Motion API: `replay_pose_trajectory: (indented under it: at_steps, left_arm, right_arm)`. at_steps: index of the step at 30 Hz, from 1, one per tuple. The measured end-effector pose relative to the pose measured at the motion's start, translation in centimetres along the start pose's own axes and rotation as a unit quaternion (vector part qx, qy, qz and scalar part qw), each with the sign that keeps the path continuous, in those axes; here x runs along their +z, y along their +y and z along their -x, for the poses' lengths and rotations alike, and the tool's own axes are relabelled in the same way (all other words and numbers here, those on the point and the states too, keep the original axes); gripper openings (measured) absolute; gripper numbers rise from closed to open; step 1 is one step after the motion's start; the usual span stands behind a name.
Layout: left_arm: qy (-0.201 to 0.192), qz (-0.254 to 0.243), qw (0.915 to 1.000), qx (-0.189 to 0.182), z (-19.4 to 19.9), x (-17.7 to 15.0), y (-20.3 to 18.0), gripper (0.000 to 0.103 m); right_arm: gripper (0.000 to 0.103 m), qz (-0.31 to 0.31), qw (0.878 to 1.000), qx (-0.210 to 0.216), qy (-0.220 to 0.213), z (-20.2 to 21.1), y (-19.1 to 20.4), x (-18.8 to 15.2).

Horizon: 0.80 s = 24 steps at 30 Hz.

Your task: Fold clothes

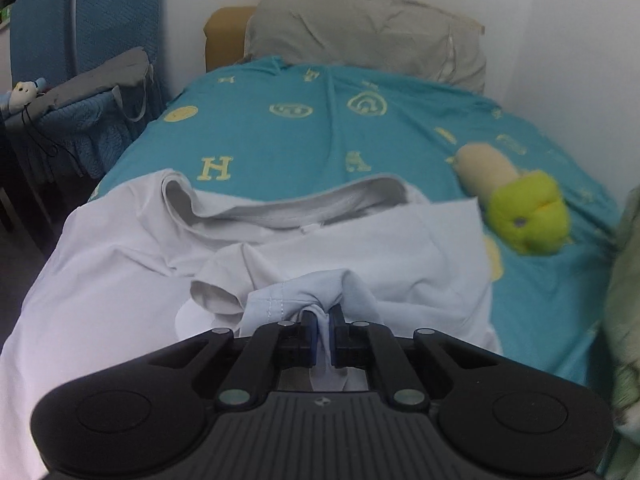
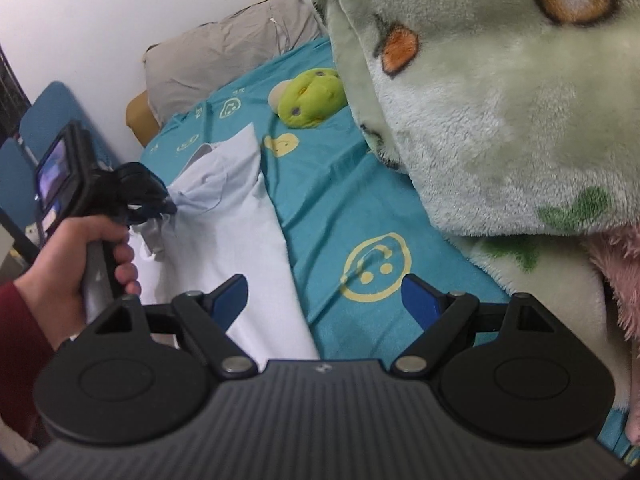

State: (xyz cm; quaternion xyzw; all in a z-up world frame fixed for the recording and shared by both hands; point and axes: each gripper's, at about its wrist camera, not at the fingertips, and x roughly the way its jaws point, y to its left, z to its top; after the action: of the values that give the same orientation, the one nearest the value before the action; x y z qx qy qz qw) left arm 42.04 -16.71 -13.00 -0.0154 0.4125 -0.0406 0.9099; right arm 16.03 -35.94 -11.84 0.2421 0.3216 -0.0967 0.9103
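- The teal cotton bed sheet [image 1: 280,136] carries a pale yellow serif letter "H" [image 1: 215,168], printed near the white garment's collar.
- A second, smaller "H" [image 1: 226,79] is on the same sheet toward the pillow, and is blurred.
- Yellow smiley-face signs [image 2: 375,267] are printed on that sheet.
- Its other yellow motifs are too blurred to read.
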Motion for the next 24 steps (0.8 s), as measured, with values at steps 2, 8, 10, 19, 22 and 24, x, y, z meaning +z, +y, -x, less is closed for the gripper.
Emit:
replay_pose_trajectory:
  at_steps: [2, 8, 10, 19, 22, 24]
  left_arm:
    - [0.013, 0.007, 0.9995, -0.028, 0.3, -1.3, 0.6, 0.016]
    - [0.078, 0.035, 0.9892, -0.119, 5.9, -8.1, 3.8, 0.046]
    - [0.099, 0.053, 0.9828, -0.147, 9.1, -11.1, 5.2, 0.053]
    - [0.184, 0.085, 0.9508, -0.235, 18.5, -24.3, 6.5, 0.061]
    - [0.163, 0.037, 0.9594, -0.227, 20.1, -26.2, 4.9, 0.061]
    - [0.175, 0.031, 0.9544, -0.240, 20.5, -26.7, 4.4, 0.062]
  right_arm:
    - [0.085, -0.003, 1.000, 0.002, -0.002, 0.1, -0.1, 0.1]
    - [0.085, -0.016, 1.000, 0.014, -0.009, 0.8, -0.6, 0.6]
    - [0.085, -0.021, 1.000, 0.017, -0.011, 1.0, -0.8, 0.8]
    - [0.085, -0.013, 0.998, 0.049, -0.026, 3.8, -0.7, 1.0]
    - [0.085, -0.007, 0.998, 0.059, -0.026, 5.0, -0.6, 0.7]
    - [0.085, -0.003, 0.998, 0.063, -0.026, 5.8, -0.6, 0.3]
